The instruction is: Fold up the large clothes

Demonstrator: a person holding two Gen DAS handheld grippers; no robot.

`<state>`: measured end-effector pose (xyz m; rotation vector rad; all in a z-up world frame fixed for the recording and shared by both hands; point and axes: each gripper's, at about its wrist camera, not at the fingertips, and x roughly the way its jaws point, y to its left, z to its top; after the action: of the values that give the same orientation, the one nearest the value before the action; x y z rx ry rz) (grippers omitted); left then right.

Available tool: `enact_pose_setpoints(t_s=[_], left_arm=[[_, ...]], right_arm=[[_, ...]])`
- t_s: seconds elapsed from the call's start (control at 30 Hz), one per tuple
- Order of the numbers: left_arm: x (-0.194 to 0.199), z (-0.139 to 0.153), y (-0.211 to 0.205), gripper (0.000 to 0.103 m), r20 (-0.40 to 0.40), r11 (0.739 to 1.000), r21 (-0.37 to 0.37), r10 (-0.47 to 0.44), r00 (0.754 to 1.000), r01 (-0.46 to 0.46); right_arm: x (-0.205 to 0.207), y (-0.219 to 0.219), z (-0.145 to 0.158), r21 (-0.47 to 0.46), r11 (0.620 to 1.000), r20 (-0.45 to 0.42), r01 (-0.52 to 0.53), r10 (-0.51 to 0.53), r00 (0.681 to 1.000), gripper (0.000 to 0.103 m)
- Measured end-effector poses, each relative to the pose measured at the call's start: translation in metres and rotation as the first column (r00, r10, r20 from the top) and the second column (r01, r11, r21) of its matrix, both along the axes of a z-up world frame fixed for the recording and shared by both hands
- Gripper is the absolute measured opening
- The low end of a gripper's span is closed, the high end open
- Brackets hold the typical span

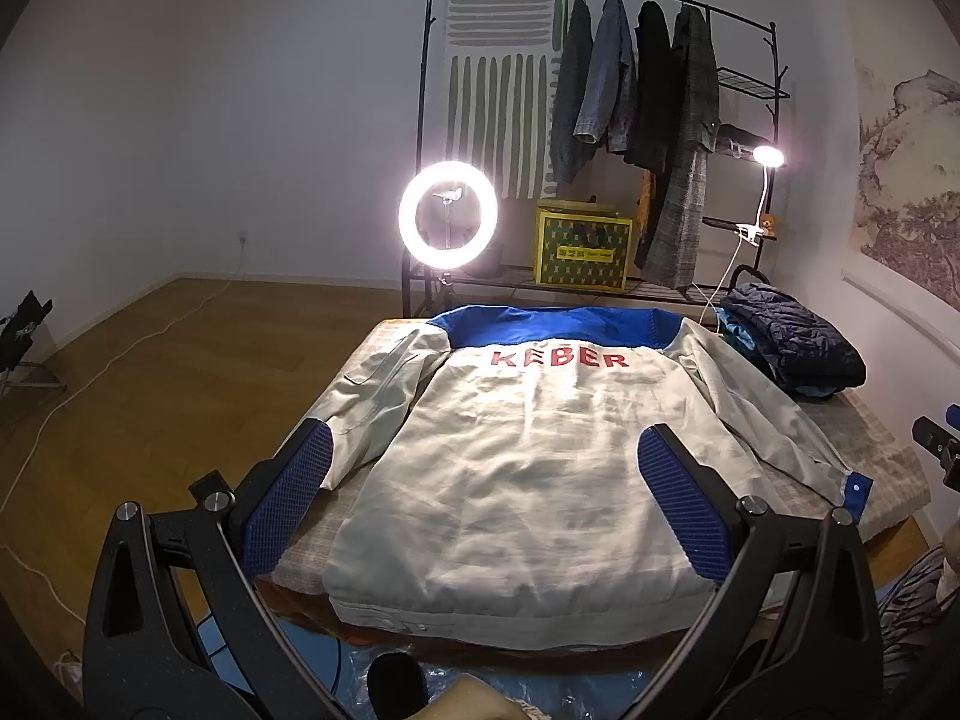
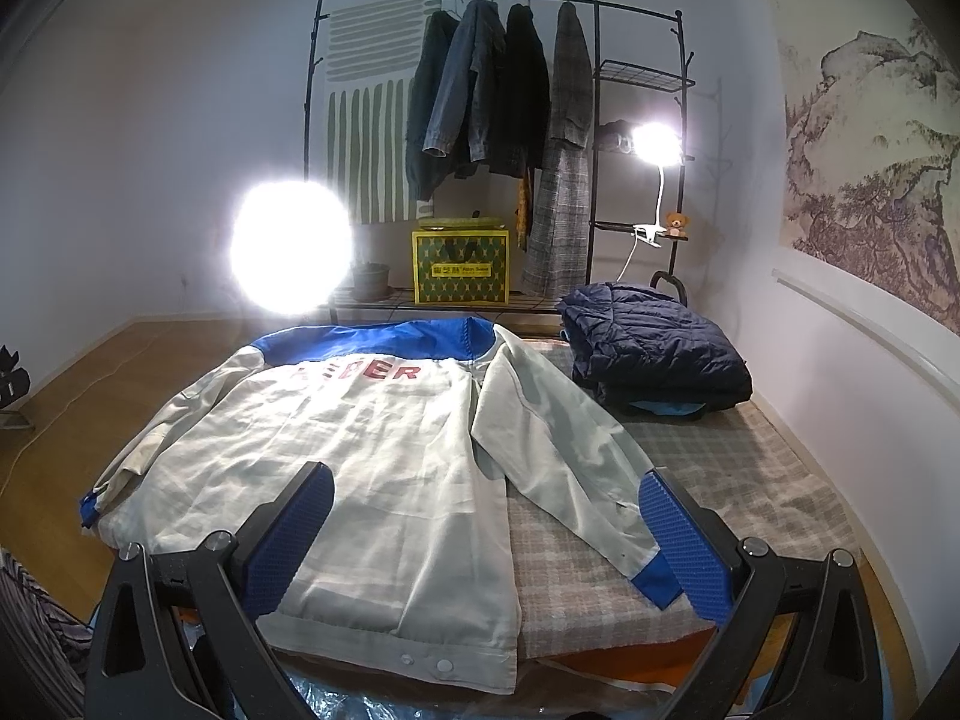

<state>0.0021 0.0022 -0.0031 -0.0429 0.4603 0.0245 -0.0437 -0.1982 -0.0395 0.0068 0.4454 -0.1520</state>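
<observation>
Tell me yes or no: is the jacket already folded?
No, the jacket lies spread flat on the table, both sleeves out.

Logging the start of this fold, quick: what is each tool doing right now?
Left tool: open, holding nothing, above the jacket.
Right tool: open, holding nothing, above the jacket's right sleeve.

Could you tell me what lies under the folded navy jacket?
A light blue garment peeks out beneath the navy jacket, on the checked cover. How much more lies under the jacket is hidden.
</observation>
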Motion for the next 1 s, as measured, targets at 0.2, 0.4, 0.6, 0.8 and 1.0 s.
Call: enact_pose_setpoints(t_s=[0.2,0.4,0.6,0.8,1.0], left_arm=[[0.005,-0.006,0.021,0.103,-0.020,1.000,0.003,0.008,1.000,-0.008],[0.031,-0.022,0.025,0.103,-0.154,0.997,0.065,0.047,0.987,-0.038],[0.054,-0.031,0.069,0.103,-0.134,0.996,-0.025,0.082,0.988,-0.086],[0.097,-0.055,0.141,0.090,-0.201,0.977,-0.131,0.142,0.969,-0.171],[0.136,-0.095,0.226,0.089,-0.343,0.934,-0.250,0.163,0.925,-0.257]], right_arm=[[0.011,0.006,-0.002,0.004,1.000,-0.010,-0.001,0.001,1.000,0.103],[0.028,0.002,-0.004,0.032,0.999,-0.017,-0.006,0.007,1.000,0.103],[0.067,0.007,-0.006,0.078,0.993,-0.041,-0.084,0.088,0.995,0.103],[0.120,0.023,-0.007,0.132,0.974,-0.059,-0.184,0.193,0.980,0.101],[0.171,0.051,-0.013,0.161,0.946,-0.038,-0.280,0.290,0.956,0.097]])
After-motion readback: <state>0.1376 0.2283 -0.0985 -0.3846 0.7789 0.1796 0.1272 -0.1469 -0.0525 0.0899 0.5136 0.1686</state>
